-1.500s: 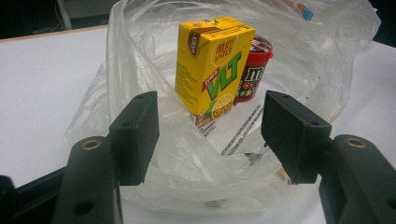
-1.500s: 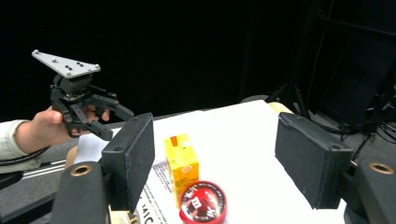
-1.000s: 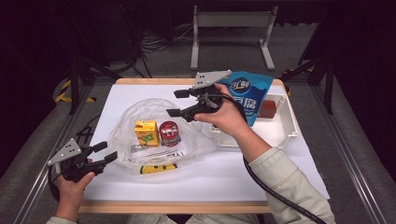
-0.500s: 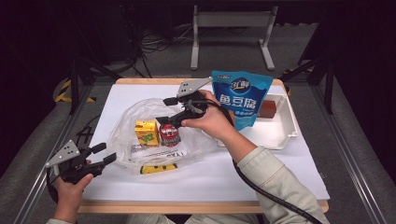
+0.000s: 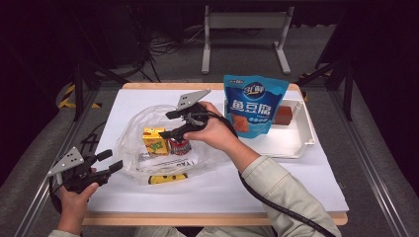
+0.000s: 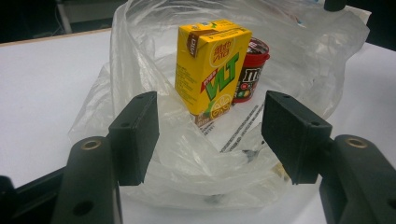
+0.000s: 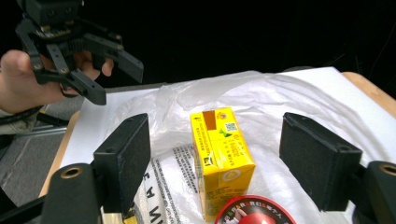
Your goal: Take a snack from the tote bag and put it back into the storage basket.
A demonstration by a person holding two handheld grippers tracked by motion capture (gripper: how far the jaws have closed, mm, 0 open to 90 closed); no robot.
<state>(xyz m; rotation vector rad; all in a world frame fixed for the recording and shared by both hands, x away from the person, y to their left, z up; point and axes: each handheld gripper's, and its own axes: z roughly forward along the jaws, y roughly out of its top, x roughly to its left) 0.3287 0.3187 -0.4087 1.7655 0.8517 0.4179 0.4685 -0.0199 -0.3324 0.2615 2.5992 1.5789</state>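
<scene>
White table (image 5: 276, 182), clear bag (image 5: 129, 143) holding juice box (image 5: 154, 140) and red cup (image 5: 179, 146). Right gripper (image 5: 170, 124) hovering over cup, jaws just widening, empty. Left gripper (image 5: 109, 161) gaping, gripping nothing.

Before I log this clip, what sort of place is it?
Probably a recording studio or lab, not a home: dark curtains all round, loose cables and a stand on the grey floor behind a white-topped table holding groceries.

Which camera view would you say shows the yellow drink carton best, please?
The left gripper view: the yellow drink carton stands upright there, its printed front clear, beside the red cup in the clear plastic bag. The right gripper view shows its top and side from above; the high view shows it small.
</scene>
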